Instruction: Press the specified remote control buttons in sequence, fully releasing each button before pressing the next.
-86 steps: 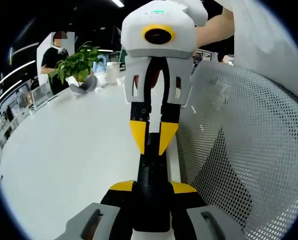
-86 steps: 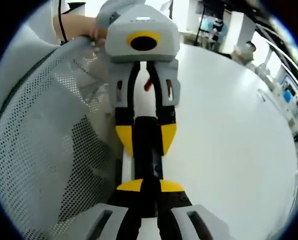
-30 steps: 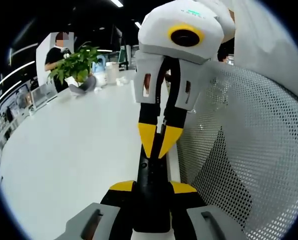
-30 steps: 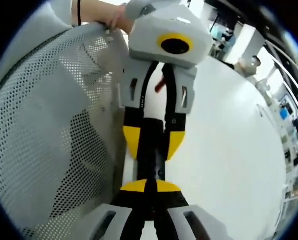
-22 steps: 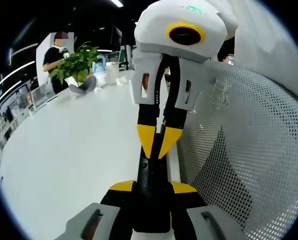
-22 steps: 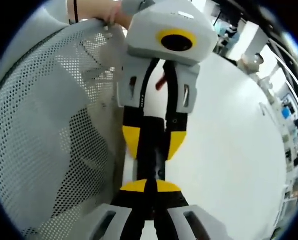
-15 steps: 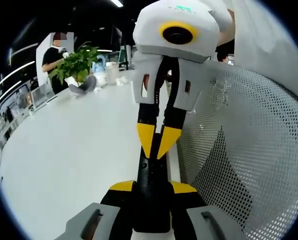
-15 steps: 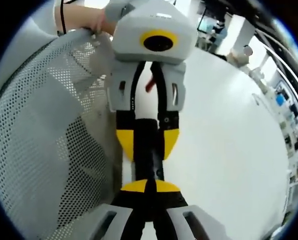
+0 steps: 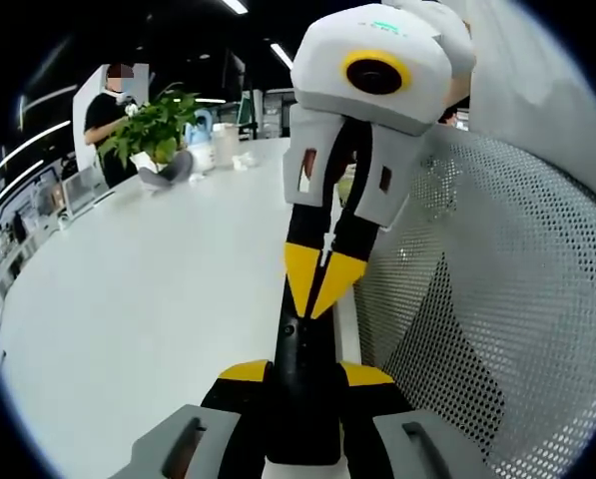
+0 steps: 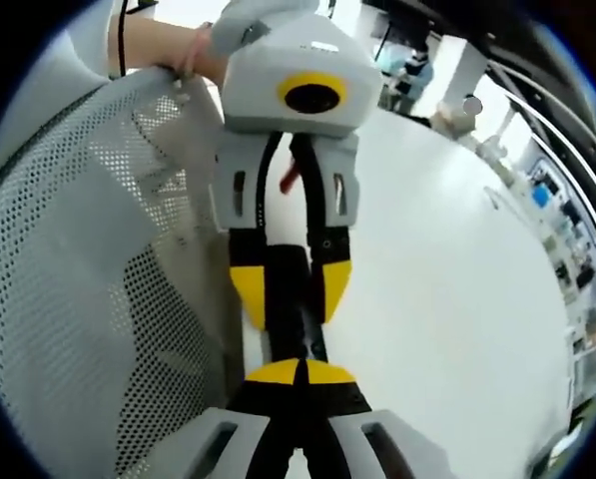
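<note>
Tilted rightward since, right gripper (jaws closed) touches slim black remote, clamped by left gripper.

white table, mesh chair, ceiling lights

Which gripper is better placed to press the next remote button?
Right. The right gripper, jaws shut to a point, is aimed at the top face of the remote. The left gripper is clamped on the remote's sides, so it is busy holding it.

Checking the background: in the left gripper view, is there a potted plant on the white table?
Yes, a green potted plant stands at the far end of the white table.
</note>
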{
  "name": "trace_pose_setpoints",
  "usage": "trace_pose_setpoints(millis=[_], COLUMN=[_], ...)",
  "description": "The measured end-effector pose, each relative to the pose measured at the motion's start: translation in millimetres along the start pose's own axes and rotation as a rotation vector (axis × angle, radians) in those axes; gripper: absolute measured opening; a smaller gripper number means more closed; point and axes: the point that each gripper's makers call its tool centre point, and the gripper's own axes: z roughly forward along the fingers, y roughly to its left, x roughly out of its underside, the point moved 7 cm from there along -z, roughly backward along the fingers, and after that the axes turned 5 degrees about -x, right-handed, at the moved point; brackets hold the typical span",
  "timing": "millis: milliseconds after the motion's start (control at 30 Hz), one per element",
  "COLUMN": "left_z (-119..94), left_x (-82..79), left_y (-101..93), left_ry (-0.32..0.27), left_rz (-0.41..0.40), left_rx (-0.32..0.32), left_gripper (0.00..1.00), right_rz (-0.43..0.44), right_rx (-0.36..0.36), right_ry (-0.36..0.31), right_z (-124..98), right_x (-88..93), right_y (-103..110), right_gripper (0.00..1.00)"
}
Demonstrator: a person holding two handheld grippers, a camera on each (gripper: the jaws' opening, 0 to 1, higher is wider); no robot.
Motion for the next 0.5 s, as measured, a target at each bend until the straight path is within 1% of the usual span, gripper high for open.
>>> trace_pose_setpoints(millis=[33, 100, 133, 167, 200, 333, 500], left_z=[0.1, 0.0, -0.1, 0.0, 0.0, 0.2, 0.4], left_x=[0.1, -0.1, -0.2, -0.2, -0.2, -0.2, -0.3], left_y=[0.0, 0.0, 0.0, -0.1, -0.1, 0.1, -0.1], left_ry=[-0.001, 0.000, 0.000, 0.000, 0.000, 0.000, 0.000], left_rz=[0.000, 0.000, 0.000, 0.000, 0.000, 0.000, 0.001], left_rx=[0.000, 0.000, 0.000, 0.000, 0.000, 0.001, 0.002], left_gripper=[0.25, 0.25, 0.25, 0.25, 0.25, 0.25, 0.25], right_rz=[-0.005, 0.007, 0.004, -0.027, -0.030, -0.015, -0.019], right_rx=[0.000, -0.034, -0.031, -0.021, -0.023, -0.030, -0.044], right_ry=[0.002, -0.012, -0.009, 0.000, 0.002, 0.003, 0.007], right_z=[-0.2, 1.9, 2.8, 2.3, 2.3, 2.2, 2.5], right_x=[-0.4, -2.6, -3.4, -3.5, -3.3, -2.7, -3.0], right_y=[0.3, 5.0, 6.9, 6.3, 7.4, 5.7, 5.8], right_gripper=[0.00, 0.00, 0.00, 0.00, 0.00, 0.00, 0.00])
